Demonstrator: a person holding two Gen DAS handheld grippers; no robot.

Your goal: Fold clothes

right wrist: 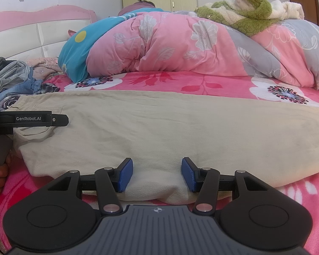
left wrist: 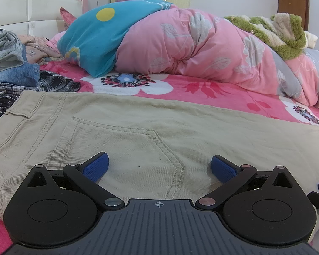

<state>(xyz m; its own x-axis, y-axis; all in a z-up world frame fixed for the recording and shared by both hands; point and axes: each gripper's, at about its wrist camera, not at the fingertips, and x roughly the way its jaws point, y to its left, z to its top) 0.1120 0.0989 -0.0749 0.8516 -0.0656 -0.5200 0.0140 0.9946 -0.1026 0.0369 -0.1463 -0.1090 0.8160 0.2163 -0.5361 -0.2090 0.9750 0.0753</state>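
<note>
Left gripper [left wrist: 159,167] gapes wide over khaki trousers [left wrist: 138,127]; right gripper [right wrist: 157,174] half-open, straddling their edge.

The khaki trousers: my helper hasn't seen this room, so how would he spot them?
On the pink flowered bedsheet, before the rolled pink quilt, lie the khaki trousers, spread flat. They alone are plain beige; the clothes pile beside them is denim, grey and plaid.

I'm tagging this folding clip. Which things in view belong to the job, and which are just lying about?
In the job: khaki trousers, left gripper, right gripper.
Lying about: pink quilt, blue pillow, green fleece, heap of clothes.
</note>
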